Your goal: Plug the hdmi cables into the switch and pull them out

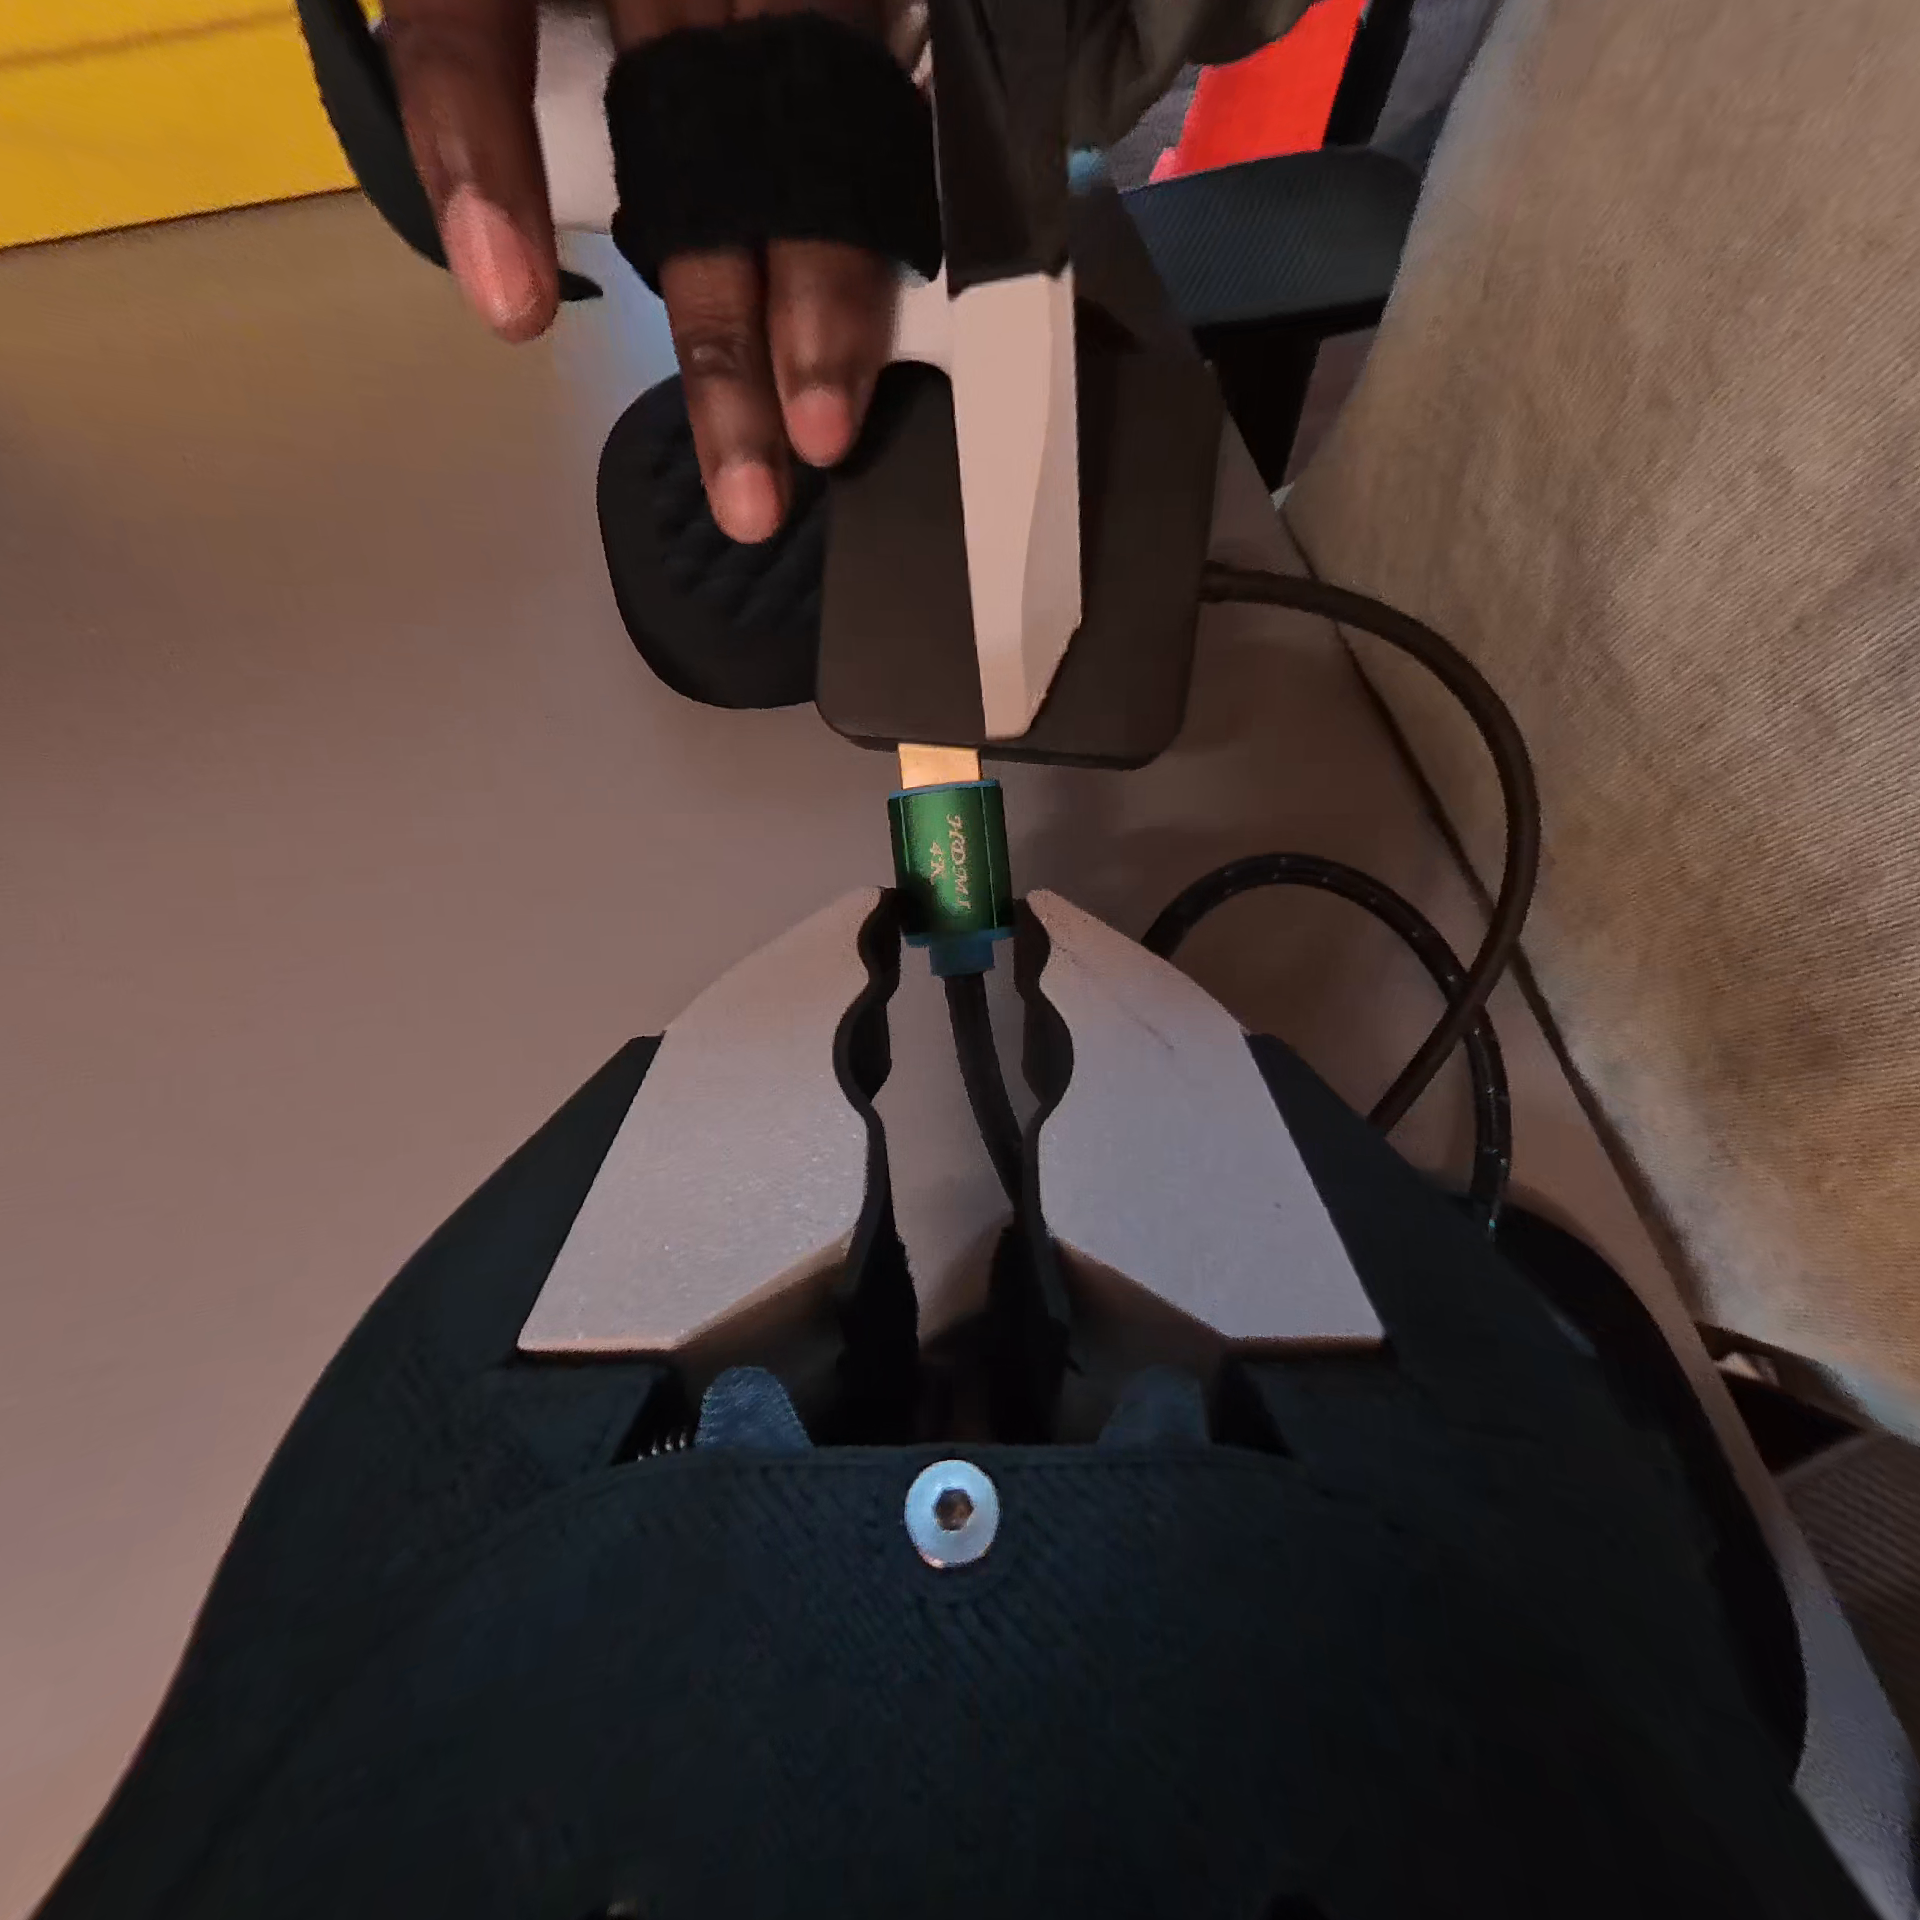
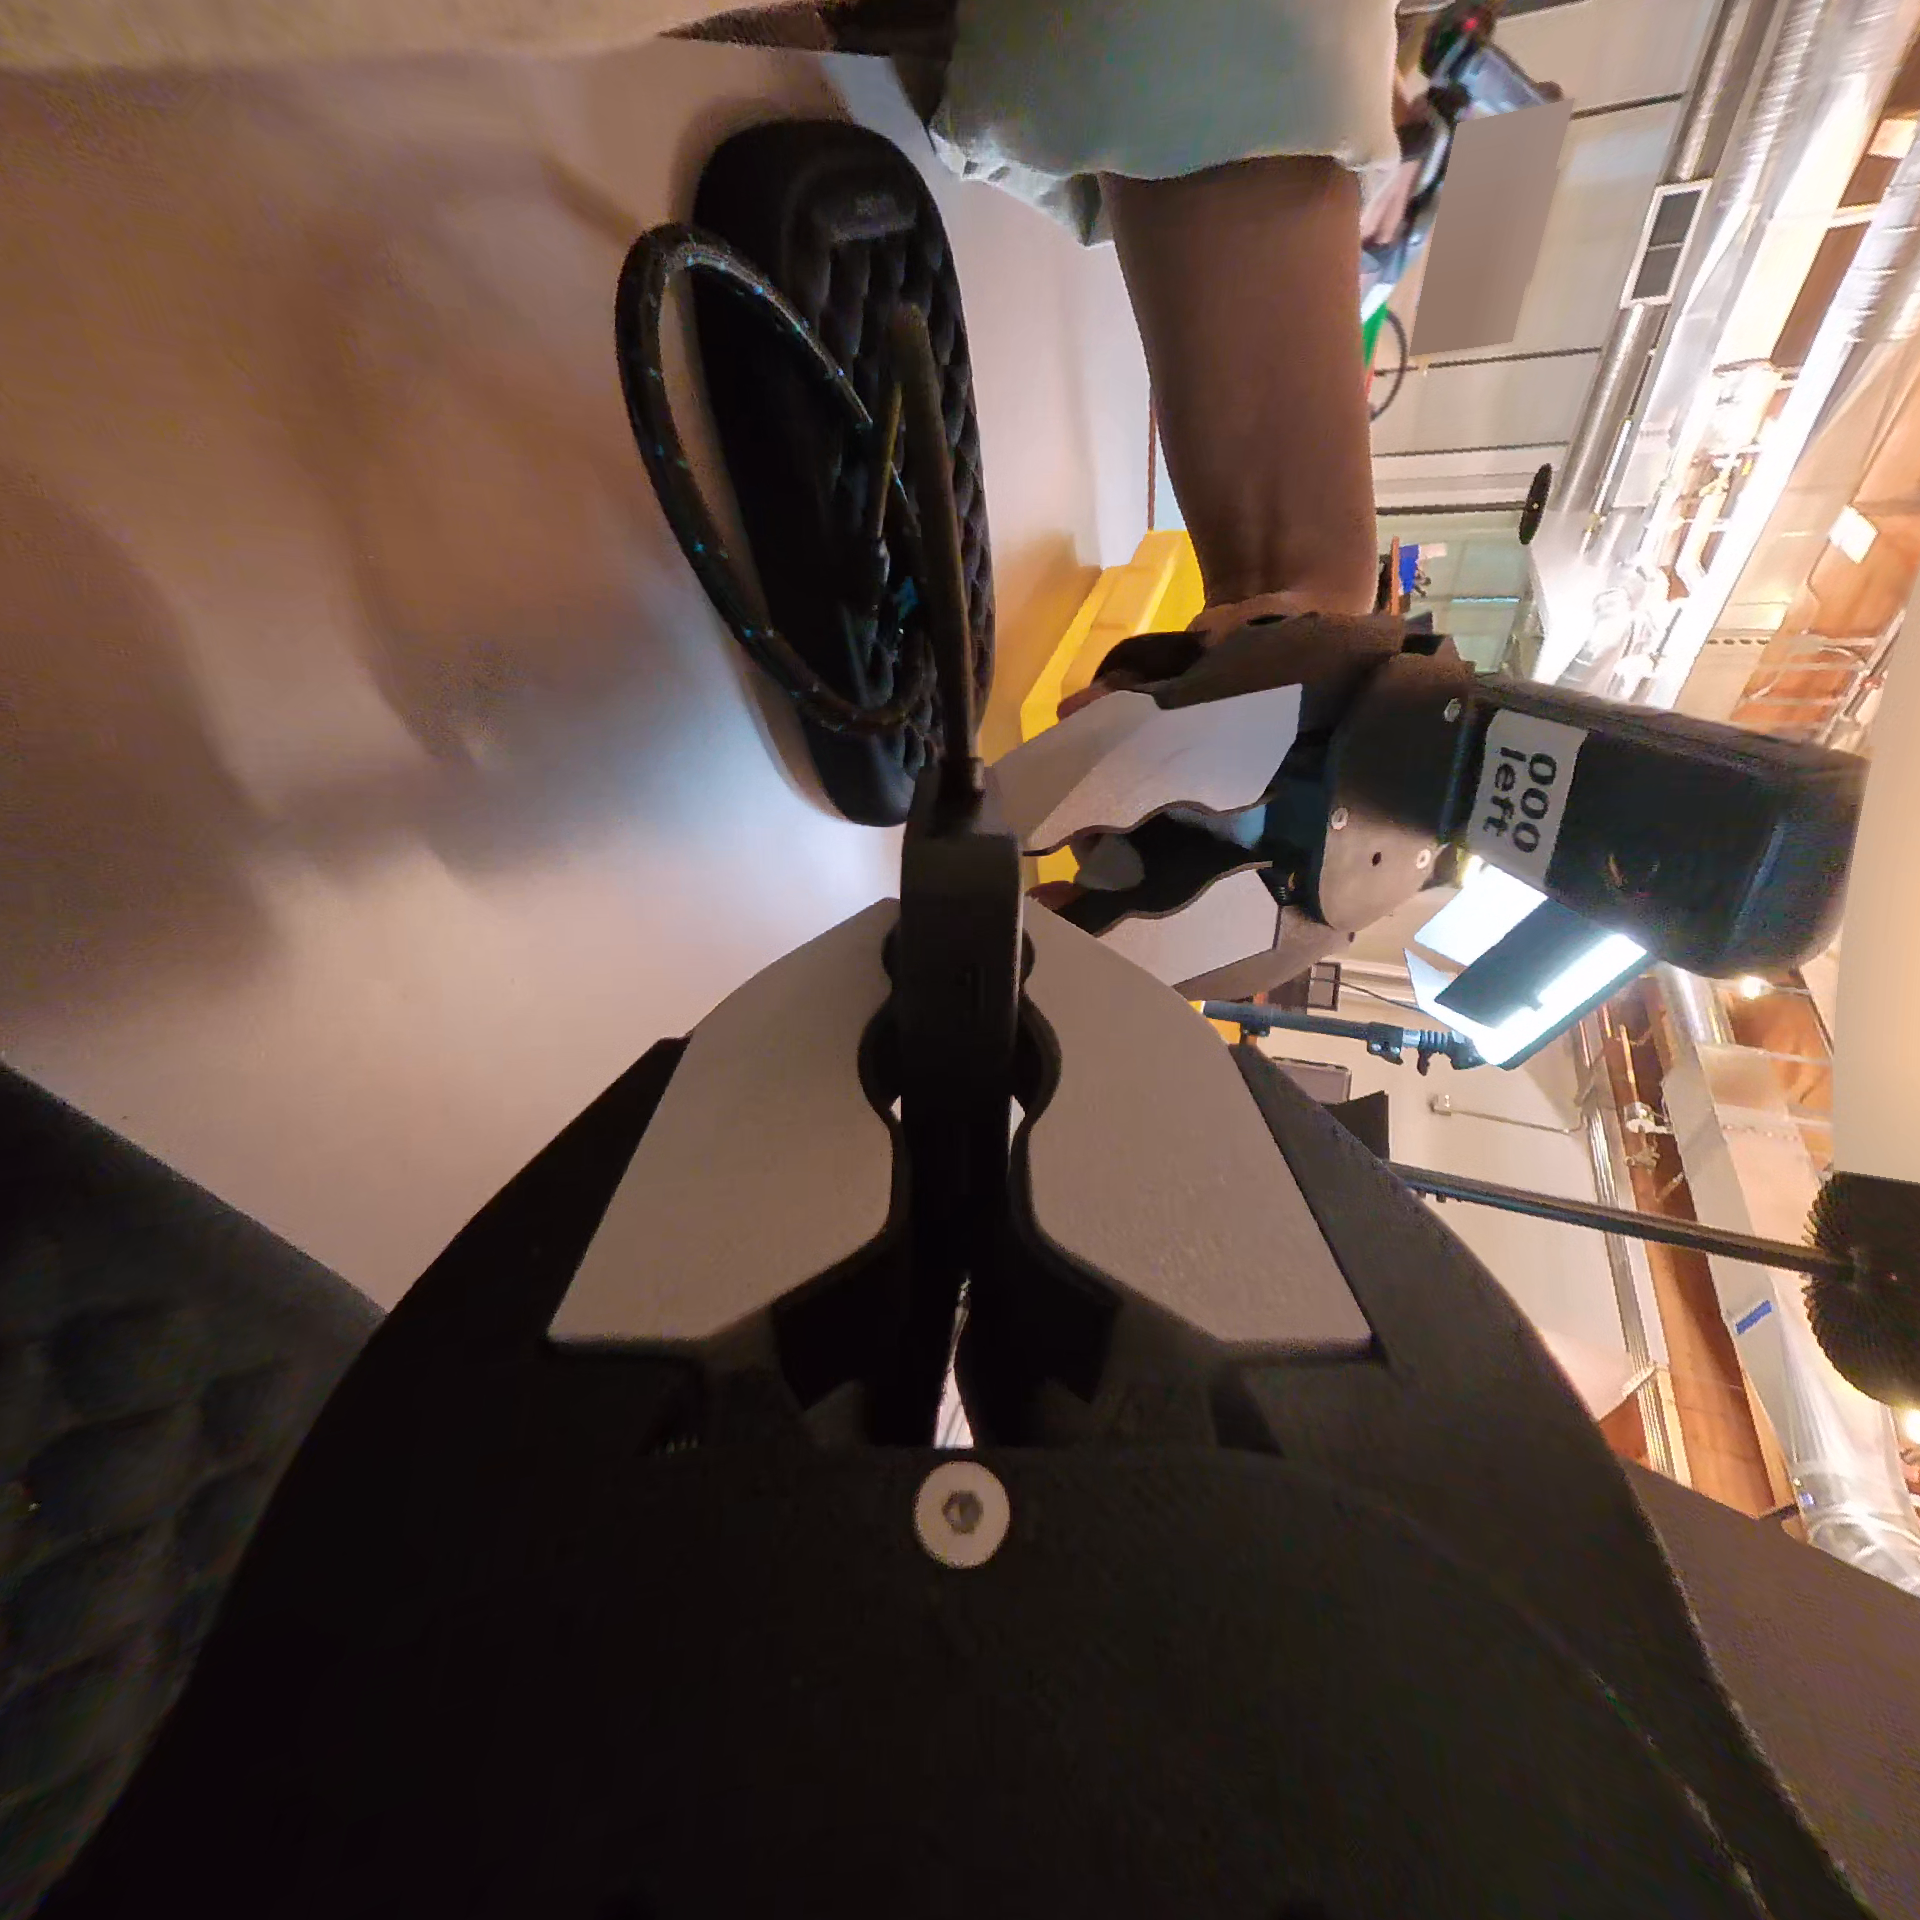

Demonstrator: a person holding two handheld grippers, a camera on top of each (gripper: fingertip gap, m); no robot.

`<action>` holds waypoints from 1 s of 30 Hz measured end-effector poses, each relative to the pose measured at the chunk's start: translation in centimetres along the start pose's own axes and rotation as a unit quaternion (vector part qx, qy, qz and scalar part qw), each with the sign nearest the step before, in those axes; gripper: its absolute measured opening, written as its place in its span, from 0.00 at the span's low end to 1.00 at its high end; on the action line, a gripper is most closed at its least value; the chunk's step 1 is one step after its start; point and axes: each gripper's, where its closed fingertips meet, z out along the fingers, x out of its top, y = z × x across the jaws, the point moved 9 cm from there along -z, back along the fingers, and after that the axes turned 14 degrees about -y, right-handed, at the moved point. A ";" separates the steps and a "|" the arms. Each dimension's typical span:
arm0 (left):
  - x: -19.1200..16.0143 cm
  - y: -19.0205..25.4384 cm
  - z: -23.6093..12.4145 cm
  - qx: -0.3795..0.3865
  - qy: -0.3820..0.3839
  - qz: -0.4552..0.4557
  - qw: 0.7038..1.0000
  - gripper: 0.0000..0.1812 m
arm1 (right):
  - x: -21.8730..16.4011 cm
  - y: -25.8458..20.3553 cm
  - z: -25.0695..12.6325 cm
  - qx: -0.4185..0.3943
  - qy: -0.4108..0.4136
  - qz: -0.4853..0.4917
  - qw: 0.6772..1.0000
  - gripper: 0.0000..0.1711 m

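In the left wrist view my left gripper (image 1: pixel 961 909) is closed around the rear end of a green HDMI plug (image 1: pixel 943 868). The plug's gold tip (image 1: pixel 938 771) sits partly inside the near edge of the black switch (image 1: pixel 1122 582). The plug's black cable runs back between my fingers. My right gripper (image 2: pixel 956 935) is shut on the switch (image 2: pixel 956 883), gripping it edge-on above the table. A second dark cable (image 1: pixel 1475 727) leaves the switch's right side. The left gripper also shows in the right wrist view (image 2: pixel 1101 862).
A black oval quilted pad (image 1: pixel 707 561) lies on the pale table (image 1: pixel 312 831) behind the switch. A braided cable loop (image 2: pixel 665 520) lies over the pad. Beige fabric (image 1: pixel 1662 623) borders the right. A person's hand (image 1: pixel 727 312) holds the right gripper. A yellow block (image 1: pixel 156 104) is far left. The grippers are tip to tip, or close to it.
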 end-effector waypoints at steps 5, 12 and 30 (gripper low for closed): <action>0.5 0.6 -0.1 -0.009 -0.008 0.080 0.997 0.11 | 0.7 0.2 -0.2 0.010 0.045 0.005 0.999 0.09; 0.3 0.3 0.5 -0.015 0.011 0.028 0.999 0.11 | 0.6 0.2 0.1 0.013 0.028 0.010 0.999 0.09; -0.3 0.9 1.6 0.003 -0.065 0.020 0.998 0.12 | 0.7 -0.3 1.2 0.022 0.028 0.006 0.999 0.09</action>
